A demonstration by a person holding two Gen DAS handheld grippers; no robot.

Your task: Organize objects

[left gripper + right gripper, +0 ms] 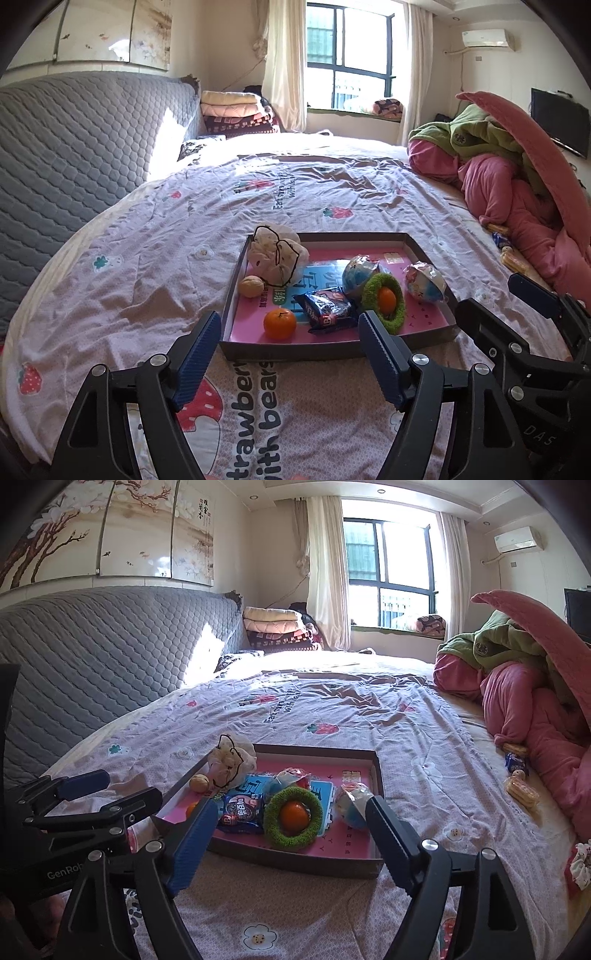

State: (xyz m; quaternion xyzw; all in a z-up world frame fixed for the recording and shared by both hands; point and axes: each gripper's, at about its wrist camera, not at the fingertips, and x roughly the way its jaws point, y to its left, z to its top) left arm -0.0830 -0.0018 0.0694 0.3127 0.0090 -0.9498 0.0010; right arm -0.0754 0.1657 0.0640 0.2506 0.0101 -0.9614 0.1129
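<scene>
Grey cardboard tray point(334, 349) on the strawberry-print bedsheet point(155, 236) already holds an orange tangerine point(279, 323), a dark snack packet point(327, 308) and a green fuzzy ring point(384, 299). Wrapped biscuits point(521, 790) near the pink quilt point(535, 716) seem left: approach low and pinch 1 packet across its width. Left gripper point(288, 332) and right gripper point(291, 823) hover before the tray, both spread wide, holding nothing.

Sunlit bedroom point(295, 177), curtained window point(347, 59)

The left gripper point(288, 332) hangs with its blue-padded jaws spread wide, nothing between them. The right gripper point(291, 823) hangs beside it, jaws equally parted and empty. Both point forward and seem slightly tilted down; the hands holding them are out of view.
</scene>
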